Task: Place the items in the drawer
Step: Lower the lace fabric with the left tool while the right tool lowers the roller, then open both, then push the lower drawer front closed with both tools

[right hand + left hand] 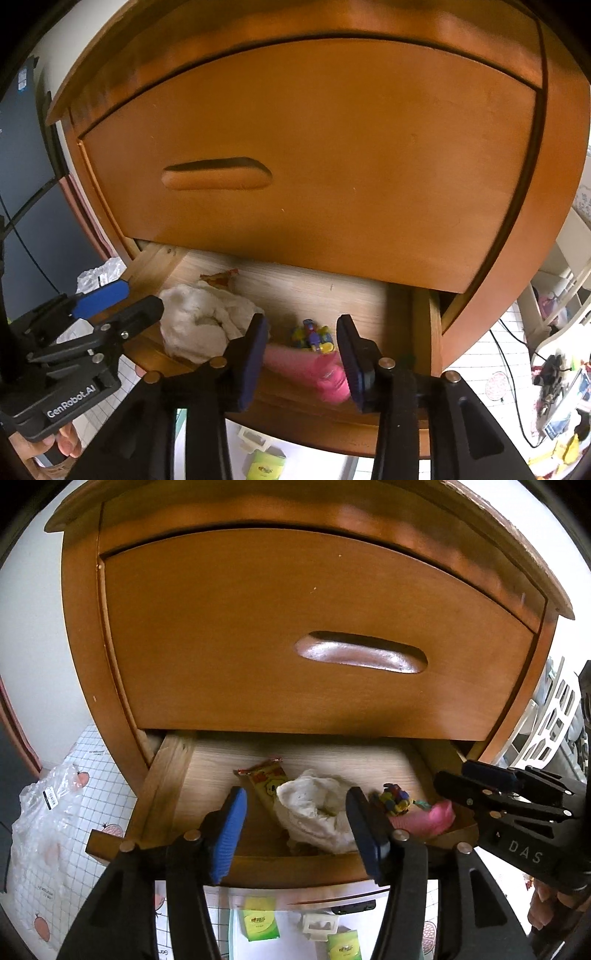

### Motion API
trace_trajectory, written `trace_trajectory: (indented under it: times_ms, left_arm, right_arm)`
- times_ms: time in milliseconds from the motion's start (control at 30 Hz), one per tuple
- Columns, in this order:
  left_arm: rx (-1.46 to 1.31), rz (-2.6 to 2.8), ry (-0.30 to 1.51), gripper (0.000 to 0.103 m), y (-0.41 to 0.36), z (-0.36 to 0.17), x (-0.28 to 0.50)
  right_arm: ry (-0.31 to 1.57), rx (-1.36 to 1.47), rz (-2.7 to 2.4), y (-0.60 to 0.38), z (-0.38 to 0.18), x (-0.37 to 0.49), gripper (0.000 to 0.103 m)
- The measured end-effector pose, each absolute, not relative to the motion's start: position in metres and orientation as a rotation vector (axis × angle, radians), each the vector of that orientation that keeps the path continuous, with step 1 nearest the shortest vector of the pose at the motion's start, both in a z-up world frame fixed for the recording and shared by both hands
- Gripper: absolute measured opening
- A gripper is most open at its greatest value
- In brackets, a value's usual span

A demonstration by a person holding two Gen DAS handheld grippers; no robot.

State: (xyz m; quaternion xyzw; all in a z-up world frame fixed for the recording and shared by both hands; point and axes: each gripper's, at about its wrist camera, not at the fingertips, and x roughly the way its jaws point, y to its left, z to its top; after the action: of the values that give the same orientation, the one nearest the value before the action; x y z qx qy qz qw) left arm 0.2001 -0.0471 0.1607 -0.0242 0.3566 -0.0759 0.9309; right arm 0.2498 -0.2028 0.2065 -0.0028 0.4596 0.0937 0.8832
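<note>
The wooden nightstand's lower drawer [295, 867] stands pulled out under a closed upper drawer [240, 627]. Inside lie a yellow snack packet [264, 779], a crumpled white cloth [314, 808], a small colourful toy [397, 797] and a pink item [432, 818]. My left gripper [297, 834] is open over the front rim, with the cloth seen between its fingers. My right gripper [303, 363] is open above the drawer's [421, 325] right front corner, and the pink item [314, 369] lies blurred between its pads beside the toy [314, 336]. The cloth [199, 325] lies to the left.
Each gripper shows in the other's view: right gripper [476, 782], left gripper [118, 302]. The floor below has a grid mat with a clear plastic bag [44, 812], green boxes [258, 923] and a white plastic piece [319, 925]. A white shelf [550, 723] stands right of the nightstand.
</note>
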Motion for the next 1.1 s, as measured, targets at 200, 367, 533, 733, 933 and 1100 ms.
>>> trace_trajectory:
  times_ms: [200,367,533,733,933,1100]
  left_arm:
    - [-0.057,-0.118,0.750,0.066,-0.042,0.159,0.202]
    - [-0.074,-0.098,0.740,0.078,-0.037,0.156,0.202]
    - [-0.091,-0.066,0.733,0.083,-0.031,0.157,0.202]
    - [-0.114,-0.019,0.694,0.098,-0.023,0.158,0.197]
    - [-0.115,0.039,0.634,0.103,-0.018,0.164,0.190]
    - [-0.134,0.045,0.618,0.103,-0.015,0.169,0.184]
  right_arm:
    - [0.970,-0.006,0.185,-0.204,0.201,0.250,0.062]
    - [0.973,-0.009,0.176,-0.205,0.197,0.249,0.074]
    - [0.975,-0.005,0.168,-0.207,0.195,0.248,0.085]
    - [0.963,0.007,0.161,-0.211,0.196,0.246,0.098]
    - [0.944,-0.002,0.152,-0.212,0.197,0.241,0.103]
    - [0.935,-0.027,0.144,-0.210,0.198,0.235,0.103]
